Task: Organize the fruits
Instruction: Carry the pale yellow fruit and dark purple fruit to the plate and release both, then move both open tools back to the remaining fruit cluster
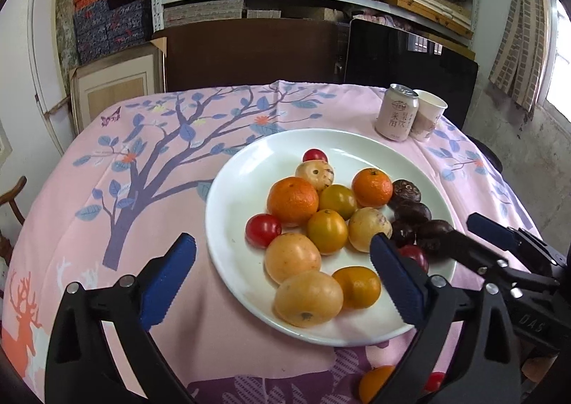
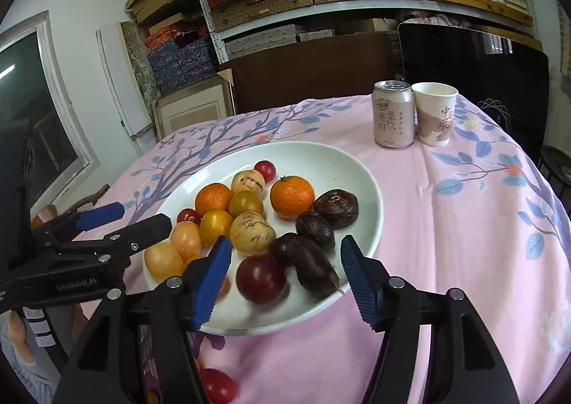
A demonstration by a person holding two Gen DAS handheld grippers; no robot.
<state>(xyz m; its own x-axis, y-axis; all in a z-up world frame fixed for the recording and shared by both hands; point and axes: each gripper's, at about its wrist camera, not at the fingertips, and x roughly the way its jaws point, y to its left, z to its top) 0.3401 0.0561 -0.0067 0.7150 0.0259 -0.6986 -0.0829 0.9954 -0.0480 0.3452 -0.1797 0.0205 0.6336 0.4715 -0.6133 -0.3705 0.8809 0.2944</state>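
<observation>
Left tool (image 1: 283, 270) spread wide over the near-left part of the plate (image 1: 249, 168), nothing between the blue pads — no fruit touched. Right tool (image 2: 285, 281) parted too, about halfway, straddling the plate's near rim with a dark red round fruit (image 2: 261, 278) and a long dark purple fruit (image 2: 307, 263) lying loose in the gap, neither one pressed by a pad.

Fruits heaped on the white plate near the middle of the desk (image 2: 446, 225), toward its near edge: two mandarins (image 1: 292, 201), yellow tomato-like rounds (image 1: 327, 231), pale speckled ones (image 1: 369, 228), small red ones (image 1: 263, 230), dark wrinkled ones (image 2: 336, 208) on the right side of the plate. A few strays — an orange fruit (image 1: 374, 384) and a red one (image 2: 217, 385) — off the plate at the desk's near edge.

Probably light, all of them. Smooth, taut skins on the red and yellow rounds: likely slippery, prone to roll and easily bruised or split, so best taken across the widest part with a gentle squeeze. Mandarins softer, peel giving some grip. Dark long fruit best taken across its middle, short way. Can (image 2: 392, 115) and paper cup (image 2: 434, 115) at the far right corner, well apart from the plate.
</observation>
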